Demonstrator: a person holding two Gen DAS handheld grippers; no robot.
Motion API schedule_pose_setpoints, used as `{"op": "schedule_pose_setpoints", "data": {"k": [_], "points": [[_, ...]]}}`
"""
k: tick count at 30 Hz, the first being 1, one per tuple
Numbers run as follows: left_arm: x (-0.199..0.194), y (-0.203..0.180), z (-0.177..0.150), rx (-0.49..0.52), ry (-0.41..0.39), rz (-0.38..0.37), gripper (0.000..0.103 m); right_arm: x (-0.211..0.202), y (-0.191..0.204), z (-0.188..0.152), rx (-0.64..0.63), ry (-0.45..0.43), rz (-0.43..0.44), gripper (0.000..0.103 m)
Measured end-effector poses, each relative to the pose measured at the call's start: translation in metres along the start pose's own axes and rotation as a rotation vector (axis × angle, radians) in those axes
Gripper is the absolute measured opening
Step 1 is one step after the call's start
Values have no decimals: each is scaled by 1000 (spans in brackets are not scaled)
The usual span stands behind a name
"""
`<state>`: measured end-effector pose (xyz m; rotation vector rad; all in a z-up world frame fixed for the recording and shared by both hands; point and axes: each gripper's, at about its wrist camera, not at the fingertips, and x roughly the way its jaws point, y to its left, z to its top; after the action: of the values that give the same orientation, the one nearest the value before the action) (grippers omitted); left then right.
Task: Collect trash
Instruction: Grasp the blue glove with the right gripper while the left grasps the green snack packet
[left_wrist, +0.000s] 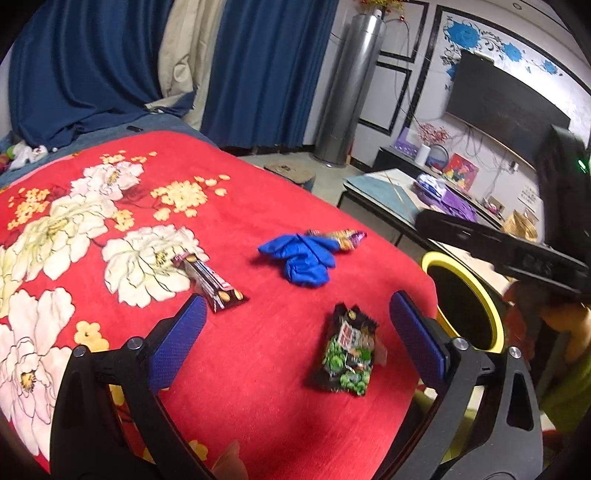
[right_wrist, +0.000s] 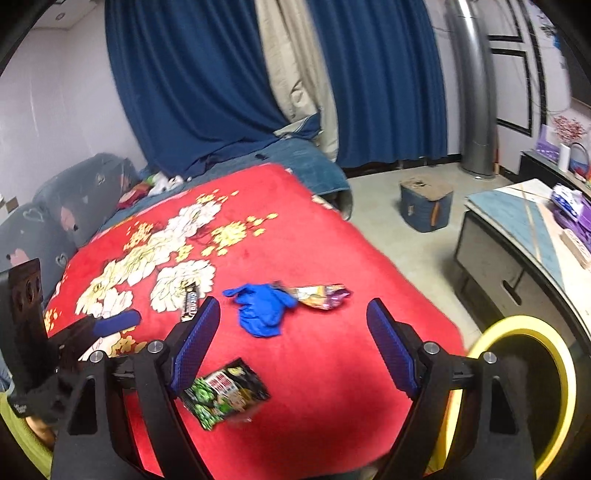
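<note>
On the red flowered blanket (left_wrist: 258, 387) lie a green-and-black snack bag (left_wrist: 347, 350), a crumpled blue glove (left_wrist: 301, 256), an orange-purple wrapper (left_wrist: 341, 236) touching the glove, and a dark candy-bar wrapper (left_wrist: 214, 278). My left gripper (left_wrist: 295, 332) is open above the blanket, with the snack bag between its fingers, nearer the right one. My right gripper (right_wrist: 291, 343) is open and empty; the snack bag (right_wrist: 225, 393) lies by its left finger, the glove (right_wrist: 262, 308), the orange-purple wrapper (right_wrist: 321, 295) and the candy-bar wrapper (right_wrist: 190, 301) ahead. A yellow-rimmed bin (left_wrist: 463, 299) stands at the bed's right edge.
The bin (right_wrist: 517, 387) sits between the bed and a low cabinet (right_wrist: 517, 266) with purple items on top. A blue box (right_wrist: 426, 206) stands on the floor beyond. Blue curtains (right_wrist: 207, 81) and a grey sofa (right_wrist: 55, 206) lie behind the bed.
</note>
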<state>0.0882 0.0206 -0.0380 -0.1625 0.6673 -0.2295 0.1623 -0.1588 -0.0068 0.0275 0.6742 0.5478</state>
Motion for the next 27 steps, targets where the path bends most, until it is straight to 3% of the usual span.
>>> {"op": "schedule_pose_setpoints", "data": {"k": [14, 20, 27], "points": [[34, -7, -20, 2, 167, -161, 55, 72, 5, 0, 46, 193, 93, 56], [44, -15, -29, 21, 220, -175, 48, 96, 6, -3, 51, 245, 97, 51], [45, -16, -31, 13, 237, -166, 38, 118, 8, -9, 63, 293, 104, 35]]}}
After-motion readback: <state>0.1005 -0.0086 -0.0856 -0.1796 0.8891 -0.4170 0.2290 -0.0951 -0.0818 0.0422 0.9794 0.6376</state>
